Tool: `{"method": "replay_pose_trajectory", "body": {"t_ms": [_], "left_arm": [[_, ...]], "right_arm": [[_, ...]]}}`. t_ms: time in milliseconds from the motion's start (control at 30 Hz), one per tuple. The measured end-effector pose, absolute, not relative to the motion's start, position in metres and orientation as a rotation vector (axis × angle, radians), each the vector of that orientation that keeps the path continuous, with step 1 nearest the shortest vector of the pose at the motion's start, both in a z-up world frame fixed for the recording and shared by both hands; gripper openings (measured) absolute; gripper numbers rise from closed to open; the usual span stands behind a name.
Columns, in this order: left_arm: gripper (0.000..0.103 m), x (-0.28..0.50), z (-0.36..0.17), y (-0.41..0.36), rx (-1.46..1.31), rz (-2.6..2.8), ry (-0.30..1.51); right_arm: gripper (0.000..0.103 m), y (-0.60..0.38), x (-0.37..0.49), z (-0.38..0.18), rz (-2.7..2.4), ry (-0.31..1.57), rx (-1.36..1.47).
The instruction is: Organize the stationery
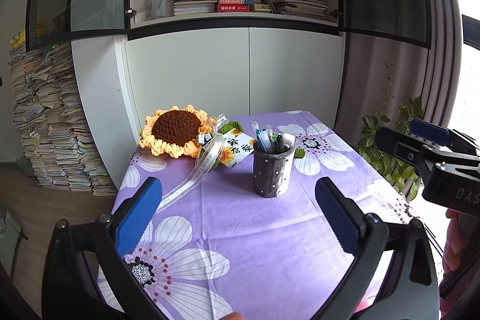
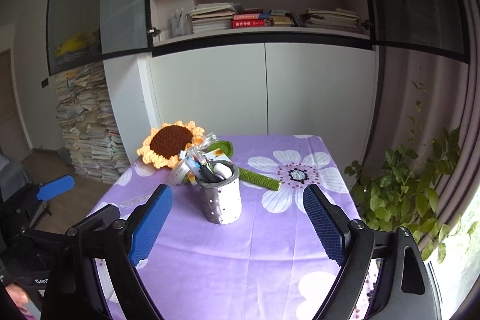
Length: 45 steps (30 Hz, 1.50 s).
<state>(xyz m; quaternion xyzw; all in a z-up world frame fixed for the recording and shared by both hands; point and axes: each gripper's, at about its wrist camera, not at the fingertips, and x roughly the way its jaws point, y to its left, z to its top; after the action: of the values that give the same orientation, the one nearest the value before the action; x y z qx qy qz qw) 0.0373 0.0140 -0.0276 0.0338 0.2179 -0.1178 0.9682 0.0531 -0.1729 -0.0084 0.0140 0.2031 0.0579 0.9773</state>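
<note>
Left wrist view: both jaws released and empty, pen holder (image 1: 272,167) ahead between them; a careless reach could topple it.

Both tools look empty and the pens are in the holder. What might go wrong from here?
1. The pen holder stands tall and full of pens; a tool brushing it might tip it.
2. The ribbon trails across the tablecloth near the left tool; it may snag.

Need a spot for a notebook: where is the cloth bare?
Bare: purple flowered tablecloth in front of the grey dotted pen cup, and its right side. Crowded: back left, where the crocheted sunflower, ribbon and green stem sit behind the cup.
</note>
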Motion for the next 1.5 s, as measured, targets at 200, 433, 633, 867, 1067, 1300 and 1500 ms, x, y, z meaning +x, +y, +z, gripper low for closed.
{"method": "replay_pose_trajectory", "body": {"t_ms": [200, 433, 633, 867, 1067, 1300, 1500], "left_arm": [[0.102, 0.004, -0.011, 0.003, 0.102, -0.239, 0.377], [0.102, -0.028, 0.007, -0.003, 0.103, -0.226, 0.324], [0.102, -0.048, 0.025, -0.001, 0.097, -0.203, 0.270], [0.102, -0.064, 0.033, -0.002, 0.103, -0.203, 0.212], [0.102, -0.075, 0.036, -0.003, 0.112, -0.209, 0.183], [0.102, -0.082, 0.040, -0.002, 0.112, -0.202, 0.158], [0.102, -0.082, 0.040, -0.003, 0.112, -0.200, 0.159]], "right_arm": [[0.091, -0.180, 0.015, 0.006, 0.110, 0.359, 0.035], [0.098, -0.179, -0.032, 0.028, 0.089, 0.284, 0.004], [0.099, -0.181, -0.060, 0.046, 0.088, 0.243, 0.009], [0.102, -0.182, -0.083, 0.058, 0.072, 0.174, 0.014], [0.102, -0.183, -0.091, 0.062, 0.067, 0.157, 0.031], [0.102, -0.187, -0.097, 0.063, 0.058, 0.139, 0.040], [0.102, -0.191, -0.098, 0.061, 0.060, 0.145, 0.054]]}}
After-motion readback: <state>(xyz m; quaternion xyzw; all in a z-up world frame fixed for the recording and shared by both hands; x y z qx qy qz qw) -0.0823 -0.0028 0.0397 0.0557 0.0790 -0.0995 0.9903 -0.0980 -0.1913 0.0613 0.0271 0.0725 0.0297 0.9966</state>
